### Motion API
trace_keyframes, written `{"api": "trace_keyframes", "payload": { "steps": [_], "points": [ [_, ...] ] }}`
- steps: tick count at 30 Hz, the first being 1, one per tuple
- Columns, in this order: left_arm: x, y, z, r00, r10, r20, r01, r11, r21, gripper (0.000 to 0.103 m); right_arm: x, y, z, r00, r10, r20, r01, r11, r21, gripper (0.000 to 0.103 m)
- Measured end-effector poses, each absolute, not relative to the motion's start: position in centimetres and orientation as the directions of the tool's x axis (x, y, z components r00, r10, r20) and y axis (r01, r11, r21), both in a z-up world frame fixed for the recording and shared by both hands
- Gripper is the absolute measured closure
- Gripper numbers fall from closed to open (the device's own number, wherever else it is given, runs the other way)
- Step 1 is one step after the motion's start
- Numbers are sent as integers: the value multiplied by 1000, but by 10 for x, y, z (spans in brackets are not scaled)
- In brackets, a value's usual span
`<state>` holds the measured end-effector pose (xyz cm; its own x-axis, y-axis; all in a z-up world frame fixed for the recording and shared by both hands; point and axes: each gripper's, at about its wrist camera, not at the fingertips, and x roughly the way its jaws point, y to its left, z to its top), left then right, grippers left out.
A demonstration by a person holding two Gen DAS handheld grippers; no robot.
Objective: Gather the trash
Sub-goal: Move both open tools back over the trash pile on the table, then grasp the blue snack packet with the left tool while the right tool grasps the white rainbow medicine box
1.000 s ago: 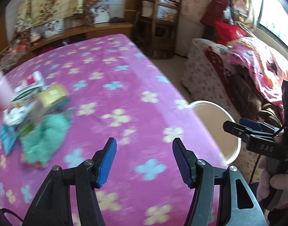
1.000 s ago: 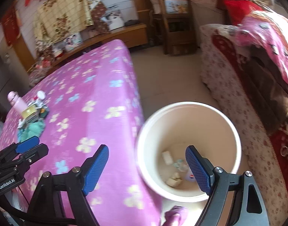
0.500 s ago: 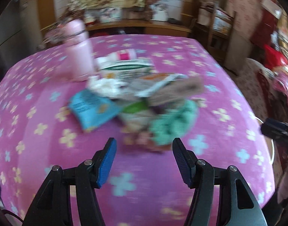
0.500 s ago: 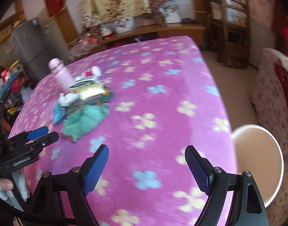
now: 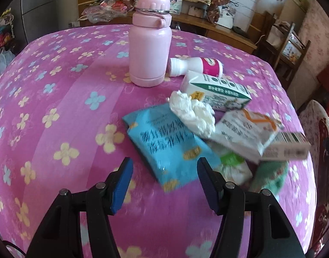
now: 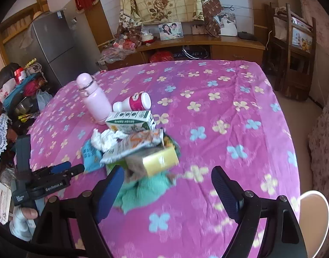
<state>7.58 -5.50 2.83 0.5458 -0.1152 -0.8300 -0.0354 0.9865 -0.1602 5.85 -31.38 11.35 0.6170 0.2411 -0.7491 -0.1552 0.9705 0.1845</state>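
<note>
The blue snack packet (image 5: 164, 144) lies at 12 o'clock of the left gripper (image 5: 164, 182), its long axis running 11 to 5. Both grippers stand apart and empty; the right gripper (image 6: 166, 185) is farther off.

Lighting: bright, even daylight; soft shadows beneath the pink bottle (image 5: 150, 40). Quality: strong fisheye bending, black vignette at corners; motion blur on the nearest wrappers and lower surface (image 6: 218, 111).

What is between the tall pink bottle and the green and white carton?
A small white bottle with a pink label lies on its side between the tall pink bottle and carton, clearest in the left wrist view.
</note>
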Motion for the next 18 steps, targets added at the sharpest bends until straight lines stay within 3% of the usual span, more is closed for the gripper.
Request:
{"api": "trace_keyframes", "payload": {
  "steps": [9, 18],
  "points": [
    [121, -56, 23, 563, -25, -826, -121, 986, -112, 40, 124, -301, 84, 557, 238, -795, -157, 971, 180, 17],
    [125, -57, 8, 502, -57, -863, -60, 993, -100, 40, 147, -287, 37, 397, 339, -853, -205, 939, 277, 18]
  ]
}}
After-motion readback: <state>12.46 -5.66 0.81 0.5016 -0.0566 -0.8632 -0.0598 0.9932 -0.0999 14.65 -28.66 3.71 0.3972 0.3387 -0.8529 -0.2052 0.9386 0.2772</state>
